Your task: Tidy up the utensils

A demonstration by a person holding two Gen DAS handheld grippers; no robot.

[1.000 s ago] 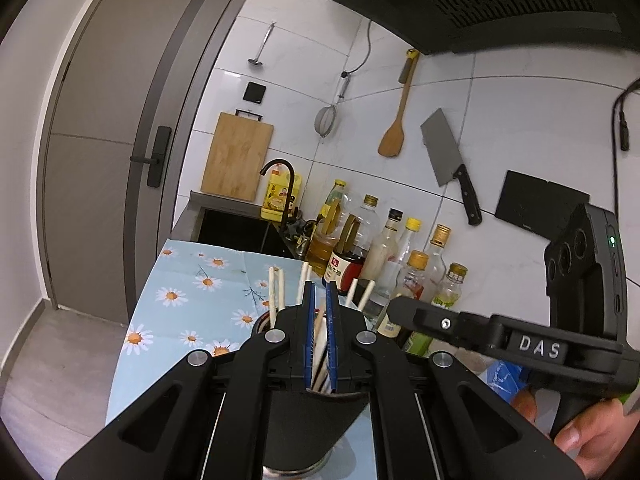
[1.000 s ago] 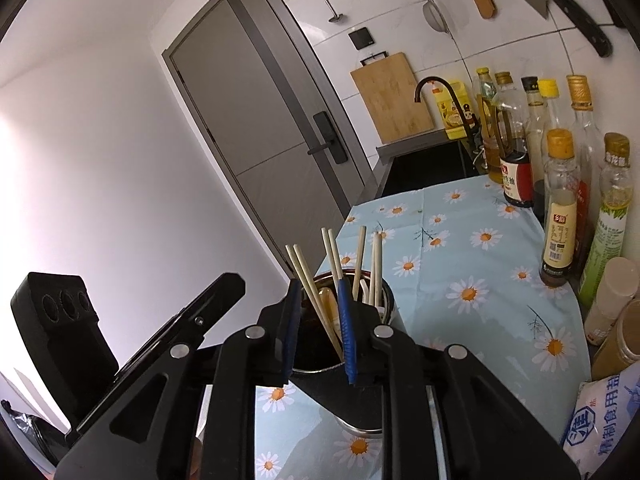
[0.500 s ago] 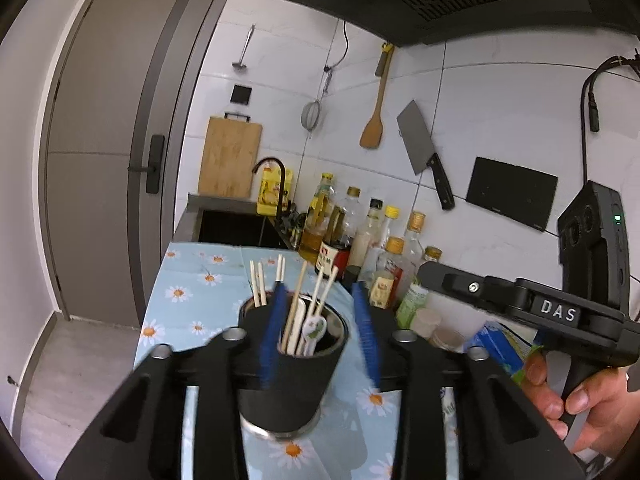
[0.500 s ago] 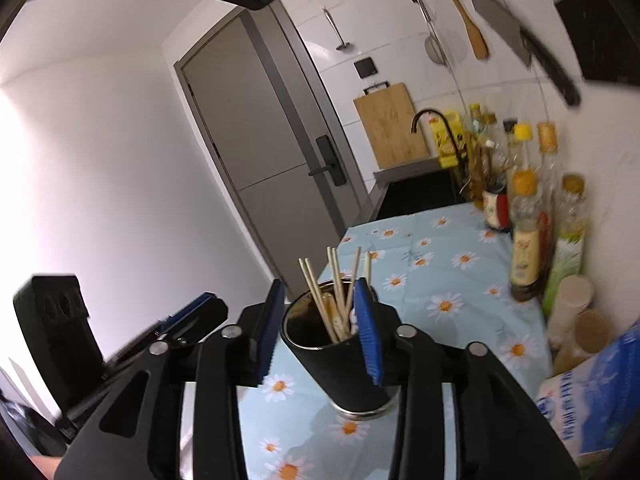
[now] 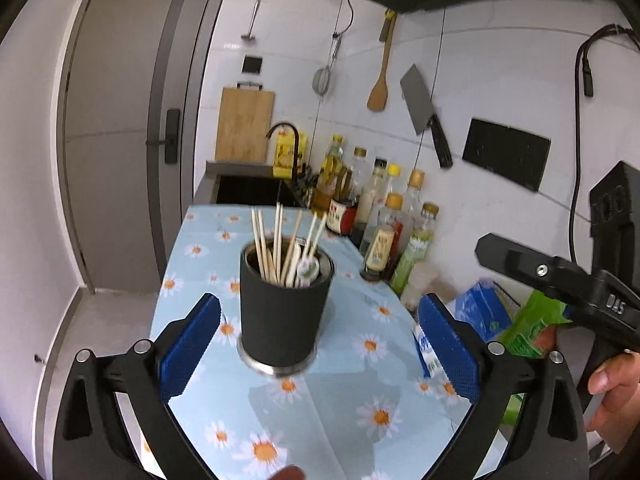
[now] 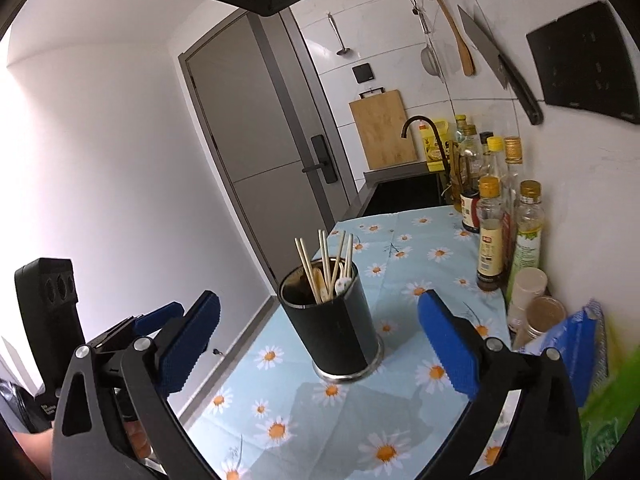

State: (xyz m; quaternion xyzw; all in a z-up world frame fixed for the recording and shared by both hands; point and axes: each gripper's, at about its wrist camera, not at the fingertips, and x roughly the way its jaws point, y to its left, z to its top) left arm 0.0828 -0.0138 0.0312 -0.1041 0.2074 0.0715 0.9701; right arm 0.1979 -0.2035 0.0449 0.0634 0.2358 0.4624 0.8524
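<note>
A black utensil holder [image 5: 282,316] with a steel base stands upright on the daisy tablecloth [image 5: 340,408]. It holds several wooden chopsticks [image 5: 276,240] and a white spoon [image 5: 307,269]. It also shows in the right wrist view [image 6: 332,328]. My left gripper [image 5: 318,346] is open and empty, its blue pads on either side of the holder and apart from it. My right gripper [image 6: 318,342] is open and empty, drawn back in front of the holder. The right gripper's body shows in the left wrist view [image 5: 568,284].
Several sauce and oil bottles [image 5: 384,232] line the tiled wall on the right. Jars [image 6: 532,304] and blue and green packets [image 5: 504,320] lie near the right edge. A sink with a dark tap [image 5: 286,148] lies beyond. The table's left edge drops to the floor.
Both grippers have opened wide and pulled back from the holder. The chopsticks they held a second ago now stand loose in the holder.
</note>
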